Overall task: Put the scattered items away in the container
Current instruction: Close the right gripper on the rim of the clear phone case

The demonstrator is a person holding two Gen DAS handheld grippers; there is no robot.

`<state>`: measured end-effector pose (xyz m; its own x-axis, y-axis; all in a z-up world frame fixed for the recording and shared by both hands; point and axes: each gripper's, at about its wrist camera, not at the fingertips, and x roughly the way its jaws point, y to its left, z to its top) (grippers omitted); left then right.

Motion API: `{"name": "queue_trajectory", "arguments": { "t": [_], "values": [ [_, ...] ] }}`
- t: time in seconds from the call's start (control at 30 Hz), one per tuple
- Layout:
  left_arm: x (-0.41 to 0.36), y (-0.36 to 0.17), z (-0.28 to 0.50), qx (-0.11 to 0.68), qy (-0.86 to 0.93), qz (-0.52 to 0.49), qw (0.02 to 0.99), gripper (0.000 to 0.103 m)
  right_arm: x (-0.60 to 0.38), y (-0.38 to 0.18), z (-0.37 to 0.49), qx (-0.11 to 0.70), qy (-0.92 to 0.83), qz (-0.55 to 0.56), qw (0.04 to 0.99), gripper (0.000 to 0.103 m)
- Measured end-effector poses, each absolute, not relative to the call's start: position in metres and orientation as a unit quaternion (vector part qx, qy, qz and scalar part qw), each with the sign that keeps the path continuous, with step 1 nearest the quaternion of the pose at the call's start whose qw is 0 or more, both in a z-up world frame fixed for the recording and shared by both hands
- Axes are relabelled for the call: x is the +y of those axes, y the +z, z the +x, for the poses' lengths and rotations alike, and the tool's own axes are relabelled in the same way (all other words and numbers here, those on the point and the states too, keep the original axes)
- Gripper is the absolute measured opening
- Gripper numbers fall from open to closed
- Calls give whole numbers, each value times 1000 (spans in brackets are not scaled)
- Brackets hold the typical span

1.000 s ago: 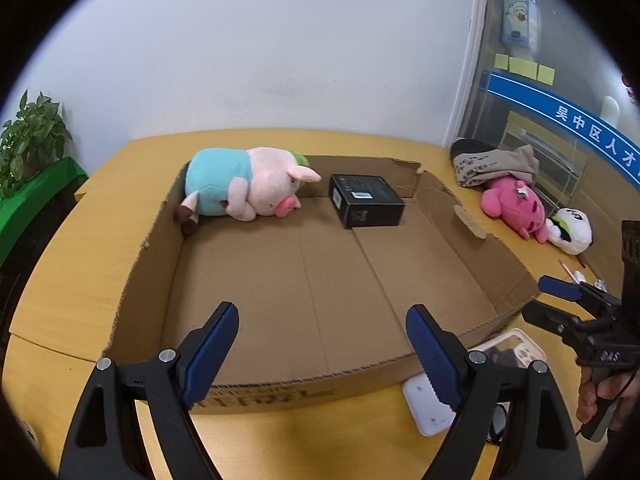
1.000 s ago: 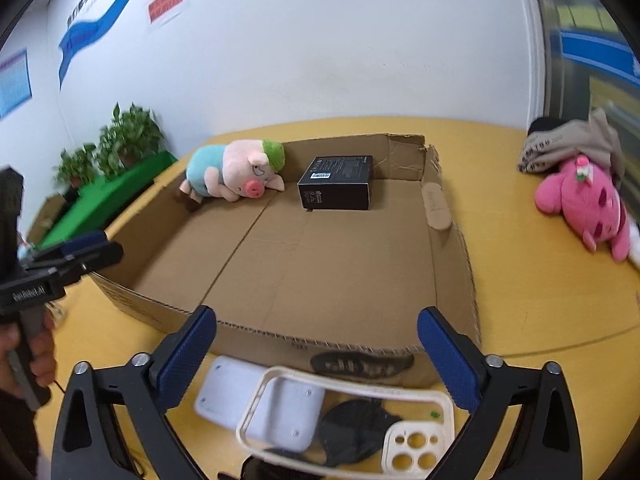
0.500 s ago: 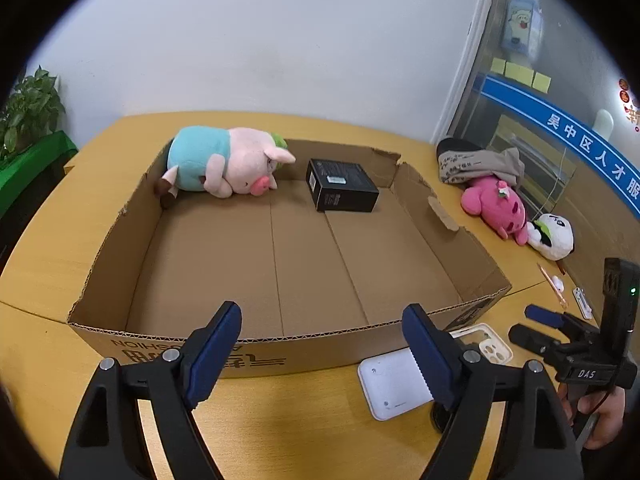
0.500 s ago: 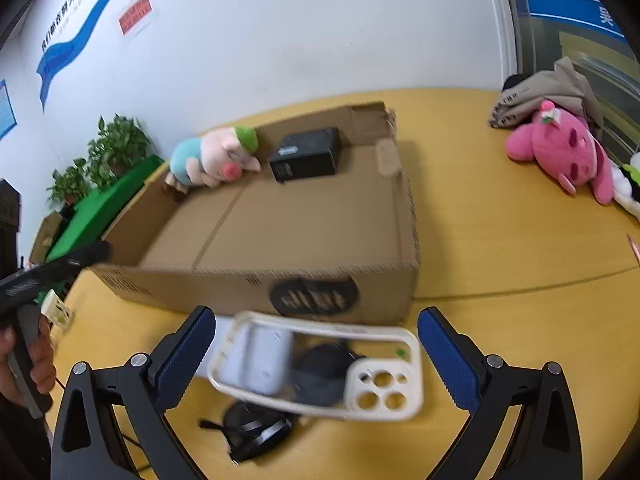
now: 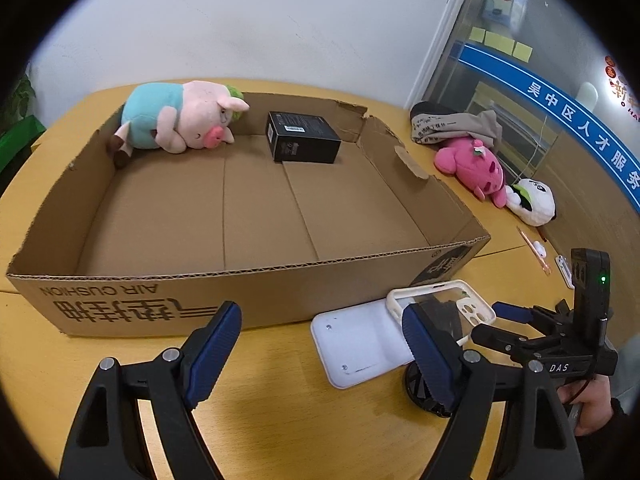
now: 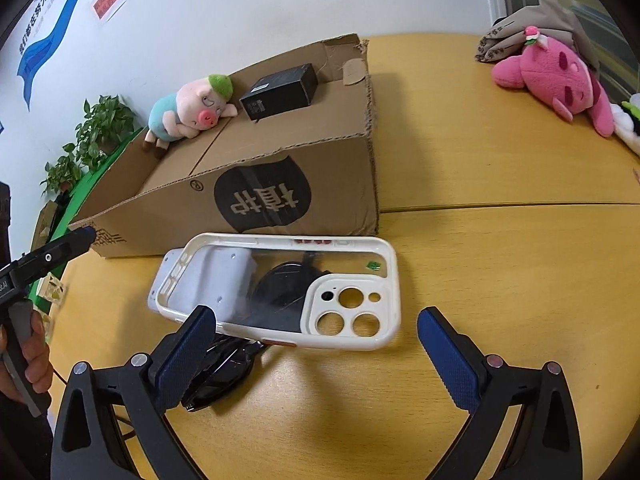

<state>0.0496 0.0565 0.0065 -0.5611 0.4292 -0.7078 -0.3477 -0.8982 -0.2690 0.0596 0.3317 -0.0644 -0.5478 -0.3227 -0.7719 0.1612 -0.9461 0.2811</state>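
- Beside the box's near wall, on the table, lies our small pile; we judge the case the next thing to take.
- At the pile's left a white pad lies flat: thin, probably light, and hard to get jaws under.
- Across it leans the case, one end propped on a dark round thing we cannot identify; an empty shell, surely light, springy and slick.
- We would pinch one long rim, away from the camera cut-outs, where the frame looks weakest.
- Our left gripper hangs with jaws apart, empty, before the box wall.
- Our right gripper has just been opening and now stands wide; the case's lower edge lies ahead between the fingers, untouched.
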Motion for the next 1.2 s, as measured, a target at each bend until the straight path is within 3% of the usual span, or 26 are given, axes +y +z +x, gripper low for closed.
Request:
{"name": "queue_trajectory", "arguments": {
  "t": [0.2,0.27,0.33,0.47,0.5,0.53,0.67,0.7,0.77,1.07,1.13,1.2],
  "values": [
    [82,-8,46,-45,861,-436,258,82,338,-62,50,-97,-879,447,134,100],
    [93,-14,43,-48,850,-448,272,82,345,-67,42,-98,-875,458,123,95],
    [103,-19,39,-53,840,-460,283,81,349,-75,35,-103,-865,475,125,81],
    [117,-29,34,-61,828,-472,295,76,353,-83,34,-115,-858,480,138,77],
    [119,-32,32,-62,825,-479,295,71,352,-83,34,-119,-857,480,147,72],
    [120,-35,29,-64,820,-485,297,56,351,-84,35,-128,-853,480,157,65],
    [119,-38,26,-69,814,-494,298,31,345,-83,40,-134,-849,480,177,55],
    [116,-39,26,-72,814,-496,294,27,345,-83,41,-139,-848,479,180,41],
    [109,-40,26,-82,813,-500,288,21,341,-84,42,-139,-847,479,185,37],
    [81,-40,46,-84,819,-502,264,17,318,-76,56,-109,-859,465,187,35],
    [75,-39,52,-86,819,-508,252,17,316,-73,59,-102,-863,460,181,20],
    [72,-39,59,-97,813,-517,250,27,316,-72,61,-105,-863,458,186,19]
  ]
}}
